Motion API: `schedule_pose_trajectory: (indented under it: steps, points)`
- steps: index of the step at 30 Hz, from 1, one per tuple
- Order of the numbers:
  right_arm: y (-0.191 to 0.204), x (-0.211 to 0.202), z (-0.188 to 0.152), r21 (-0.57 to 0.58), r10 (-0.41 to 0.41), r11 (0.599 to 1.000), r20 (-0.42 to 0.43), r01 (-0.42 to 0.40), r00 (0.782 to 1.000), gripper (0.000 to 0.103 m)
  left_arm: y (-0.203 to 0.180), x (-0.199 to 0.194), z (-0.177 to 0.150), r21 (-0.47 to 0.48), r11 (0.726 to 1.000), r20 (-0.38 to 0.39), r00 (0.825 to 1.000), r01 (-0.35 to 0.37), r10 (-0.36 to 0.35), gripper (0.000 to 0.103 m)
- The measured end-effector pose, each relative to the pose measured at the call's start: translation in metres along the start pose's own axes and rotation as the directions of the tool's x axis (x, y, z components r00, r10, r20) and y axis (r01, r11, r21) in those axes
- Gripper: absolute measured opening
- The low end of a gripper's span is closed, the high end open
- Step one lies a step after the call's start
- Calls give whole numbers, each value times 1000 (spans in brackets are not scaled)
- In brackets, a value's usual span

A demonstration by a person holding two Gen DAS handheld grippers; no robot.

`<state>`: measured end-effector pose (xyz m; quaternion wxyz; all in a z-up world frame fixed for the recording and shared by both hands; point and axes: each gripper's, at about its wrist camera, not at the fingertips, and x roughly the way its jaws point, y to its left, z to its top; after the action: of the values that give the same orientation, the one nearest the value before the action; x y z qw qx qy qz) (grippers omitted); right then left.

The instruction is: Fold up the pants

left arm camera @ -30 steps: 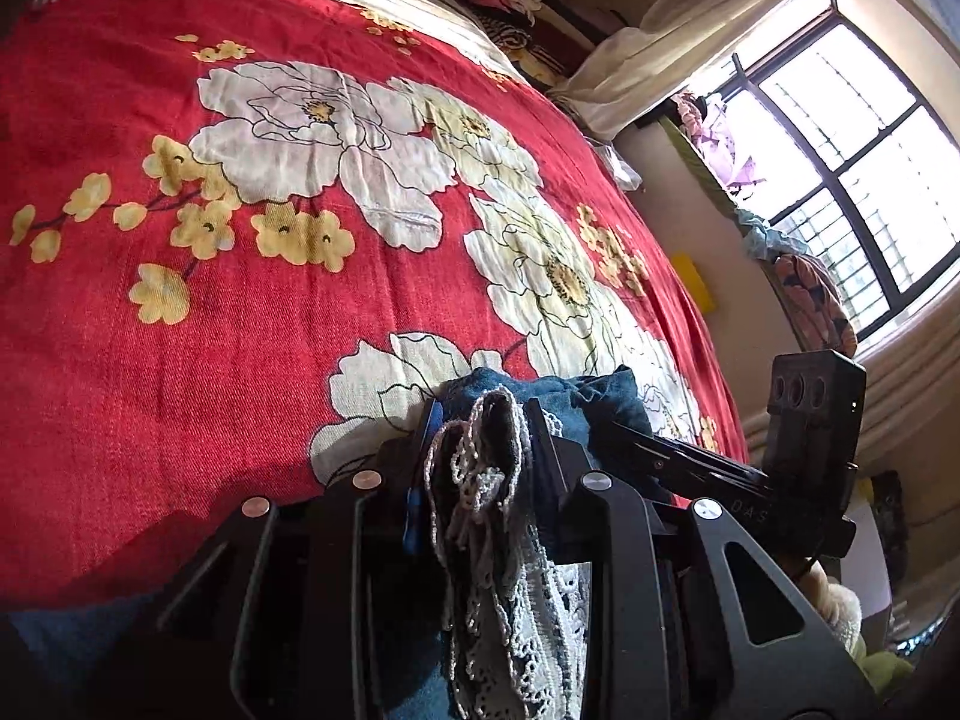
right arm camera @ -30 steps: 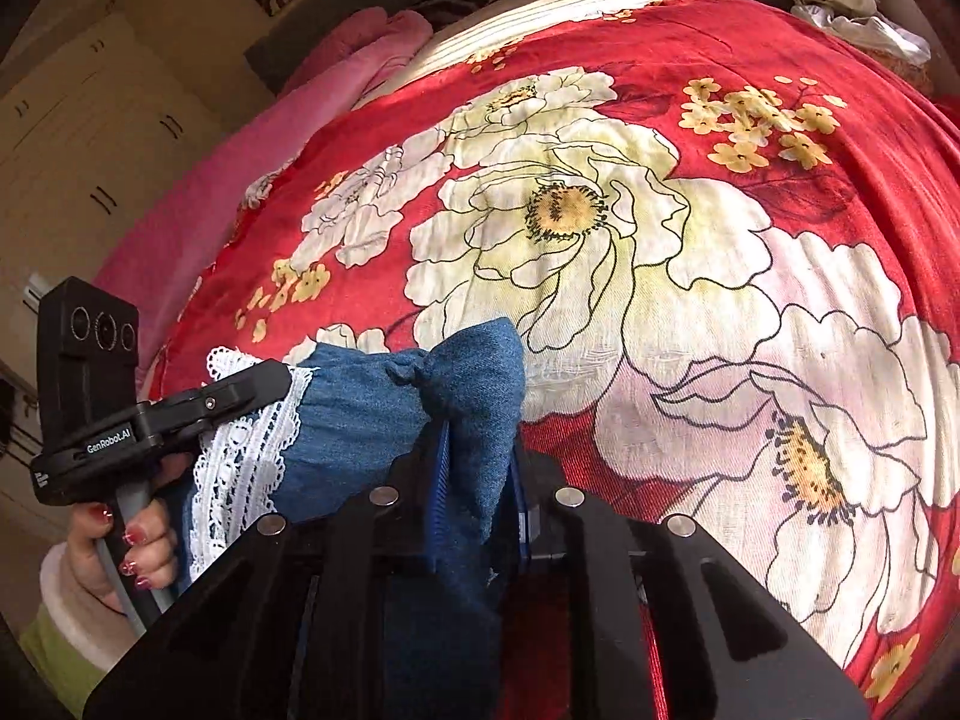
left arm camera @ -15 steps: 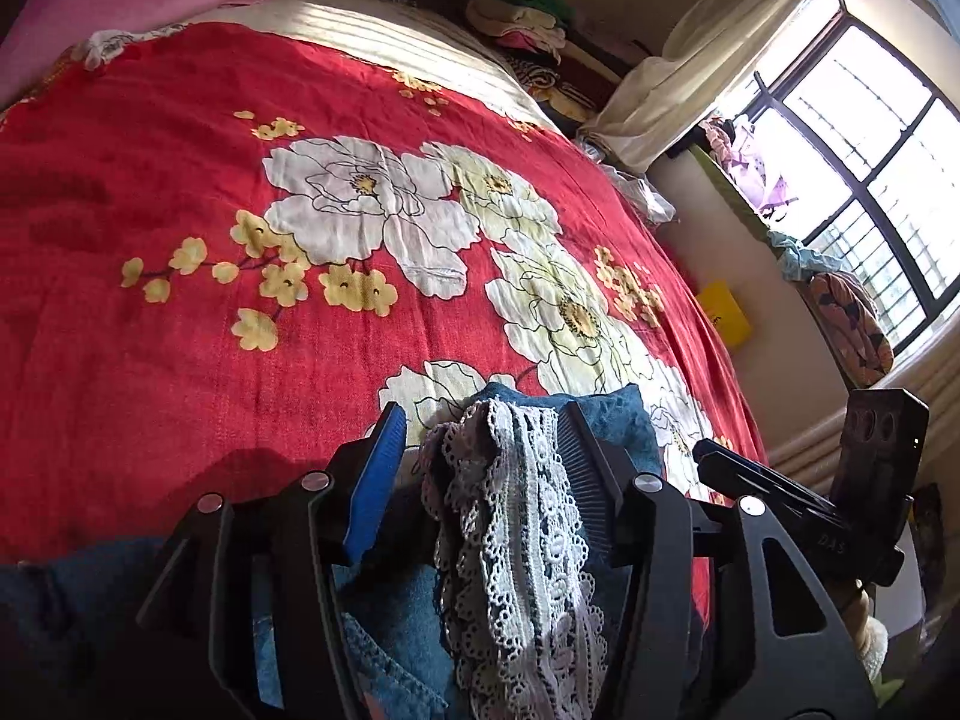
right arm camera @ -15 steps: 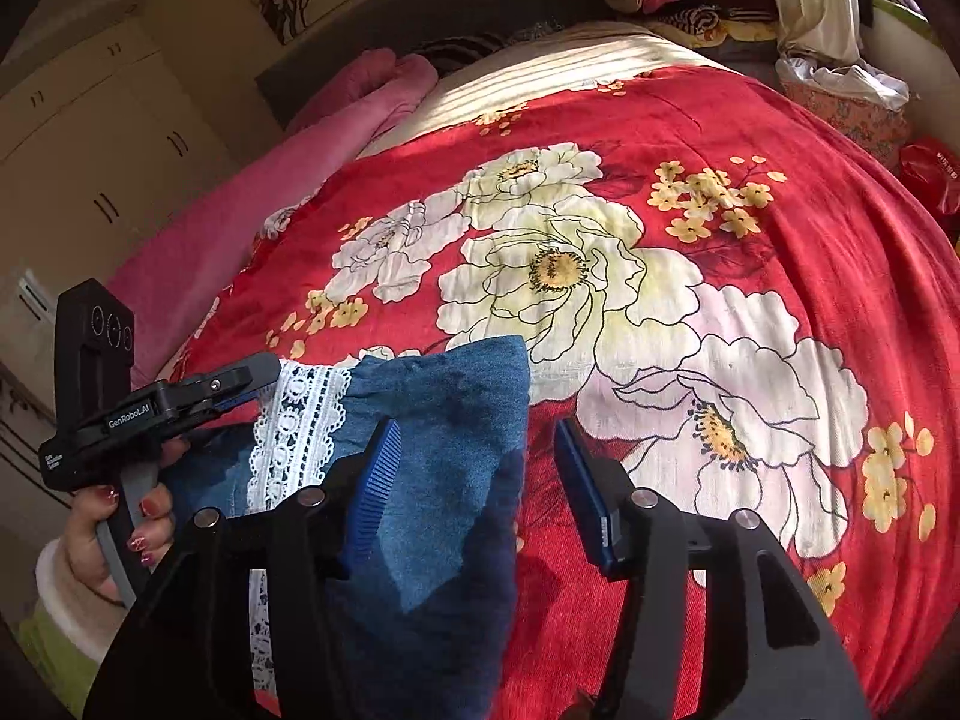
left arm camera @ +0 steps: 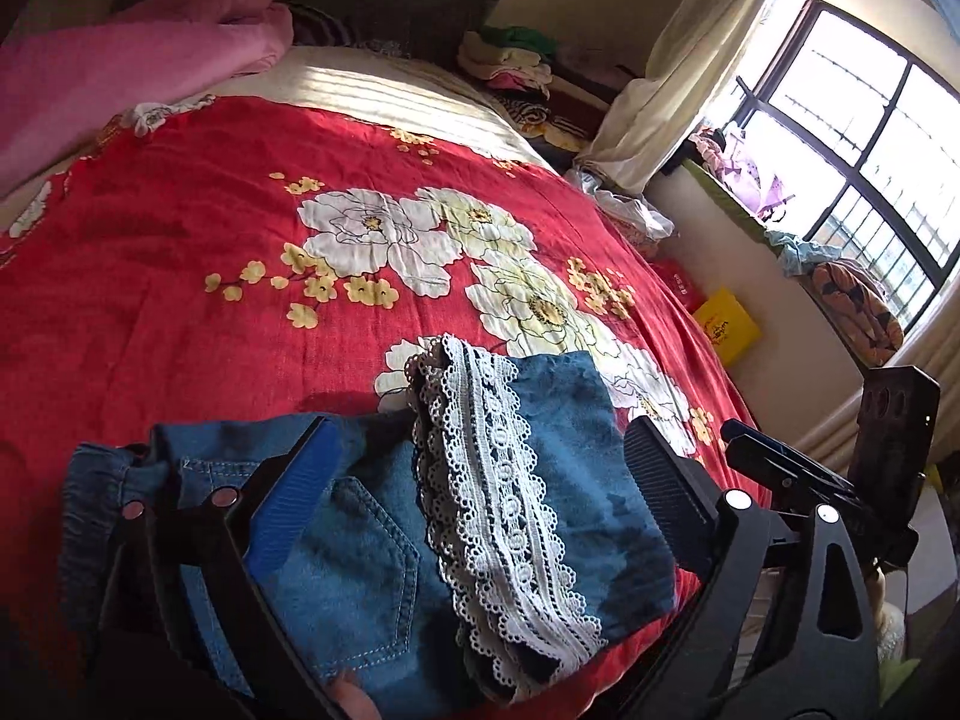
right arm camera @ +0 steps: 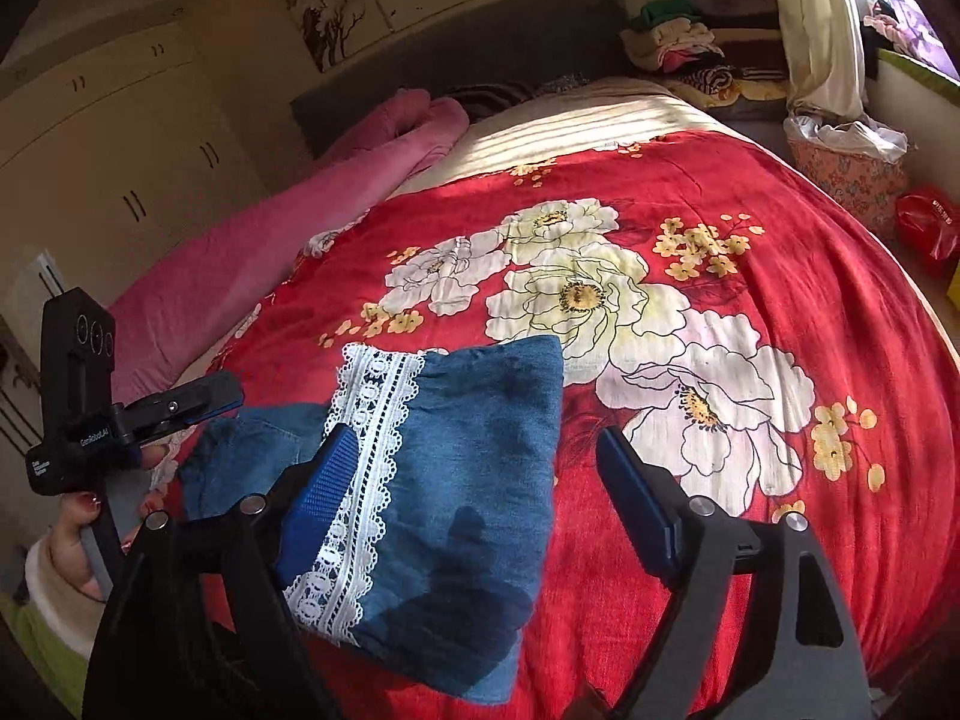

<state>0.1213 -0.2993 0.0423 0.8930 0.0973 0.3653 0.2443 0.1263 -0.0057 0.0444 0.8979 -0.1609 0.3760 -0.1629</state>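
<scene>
Black left gripper [left arm camera: 483, 498] with silver screws, blue ribbed fingers [left arm camera: 288, 498]; right gripper [right arm camera: 474, 510] likewise; hand [right arm camera: 72, 546] with red-painted nails, cream cuff, green sleeve [right arm camera: 42, 642].

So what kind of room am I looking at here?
Most likely a home bedroom: a bed under a red floral bedspread, a dark headboard, built-in wardrobe doors, and a curtained window.

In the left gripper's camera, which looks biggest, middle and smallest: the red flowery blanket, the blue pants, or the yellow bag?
1. Red flowery blanket
2. Blue pants, though nearness enlarges them
3. Yellow bag
</scene>
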Motion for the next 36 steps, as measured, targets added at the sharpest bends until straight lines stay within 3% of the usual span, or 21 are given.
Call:
schedule_pose_trajectory:
  steps: [13,23,30,36]
  points:
    - [9,-22,-22,-25,-30,999,27,31,999,92,-25,-23,-28,68,993,26,995,-94,93,93]
    - [7,-27,-40,-45,-55,997,-6,54,998,94,-36,-17,-53,102,987,-33,991,-123,127,93]
    - [0,-24,-56,-28,-39,999,-50,37,998,94,-36,-8,-79,87,993,-115,989,-79,88,93]
    - [-9,-17,-68,22,-7,1000,-91,9,996,94,-28,-5,-90,9,1000,-162,987,-5,7,93]
